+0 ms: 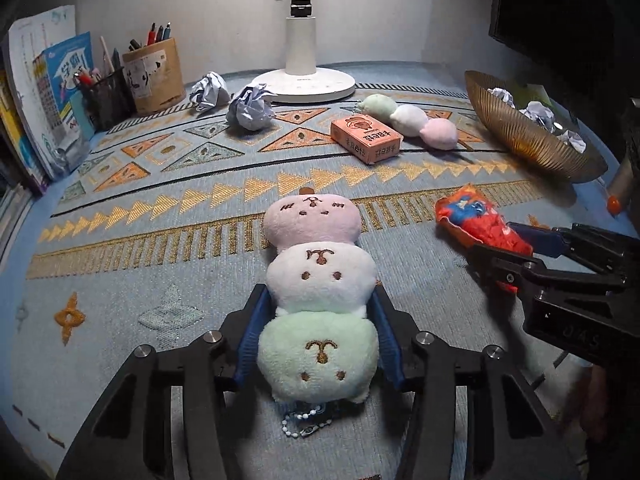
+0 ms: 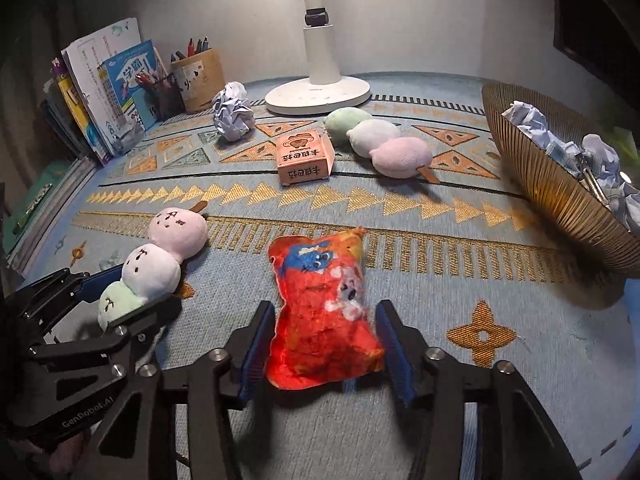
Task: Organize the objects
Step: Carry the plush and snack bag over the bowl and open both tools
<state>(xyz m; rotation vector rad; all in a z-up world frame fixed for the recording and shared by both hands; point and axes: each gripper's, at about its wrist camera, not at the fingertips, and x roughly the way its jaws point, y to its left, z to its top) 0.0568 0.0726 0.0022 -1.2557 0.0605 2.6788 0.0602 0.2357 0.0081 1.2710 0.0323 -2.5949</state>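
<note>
A three-ball dango plush (image 1: 318,300), pink, white and green, lies on the patterned cloth. My left gripper (image 1: 318,320) has its jaws against both sides of the green and white balls; it shows in the right wrist view (image 2: 132,296). A red plush snack bag (image 2: 324,308) lies between the jaws of my right gripper (image 2: 326,328), with gaps at both pads. It also shows in the left wrist view (image 1: 480,228). A second dango plush (image 2: 376,144) and an orange box (image 2: 304,158) lie further back.
A white lamp base (image 2: 318,96) stands at the back. Two crumpled paper balls (image 1: 250,108) lie left of it. A gold ribbed bowl (image 2: 552,184) holding crumpled papers is at right. Pen holders (image 1: 154,74) and books (image 1: 48,92) line the back left.
</note>
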